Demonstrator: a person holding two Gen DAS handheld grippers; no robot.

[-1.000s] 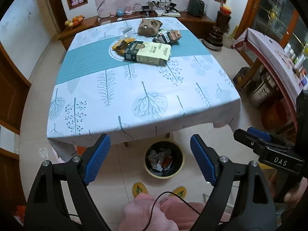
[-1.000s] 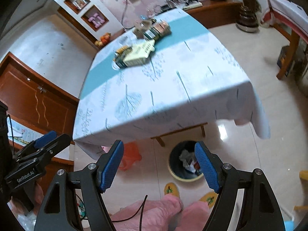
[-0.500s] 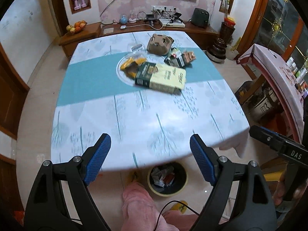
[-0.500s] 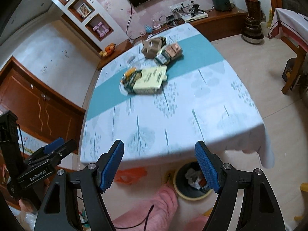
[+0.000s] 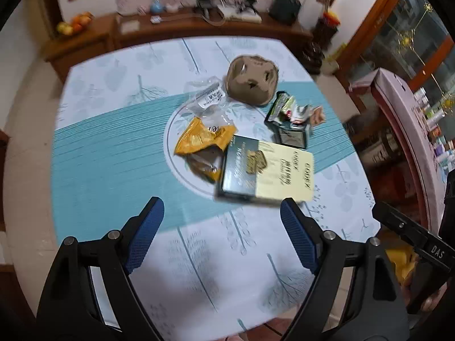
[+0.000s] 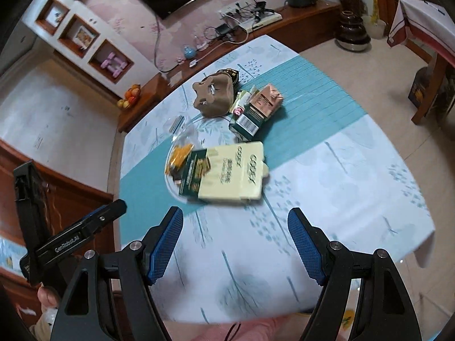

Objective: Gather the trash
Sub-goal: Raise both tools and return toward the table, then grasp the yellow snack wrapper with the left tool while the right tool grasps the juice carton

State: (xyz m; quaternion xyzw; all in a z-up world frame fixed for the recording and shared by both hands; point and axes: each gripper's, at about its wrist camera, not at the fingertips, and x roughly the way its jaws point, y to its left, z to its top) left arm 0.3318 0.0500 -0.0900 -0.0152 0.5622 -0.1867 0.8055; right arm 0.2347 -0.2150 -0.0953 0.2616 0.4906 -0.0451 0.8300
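Both the left gripper (image 5: 221, 231) and the right gripper (image 6: 235, 241) hang above the near part of the table (image 5: 108, 147) with jaws spread wide and nothing between them, while the trash lies clustered mid-table — a flat cream-and-green box (image 5: 268, 172) nearest, a yellow wrapper (image 5: 203, 139) partly tucked under its edge, a clear plastic bag (image 5: 209, 99), a crumpled brown paper lump (image 5: 253, 81) and small cartons (image 5: 293, 123) beyond. The likeliest trouble is the box: it lies flat and looks broader than an easy pinch, so a grip from above may skid off or shove it into the wrapper — and the loose tablecloth (image 6: 355, 187) could bunch up under a dragging fingertip.
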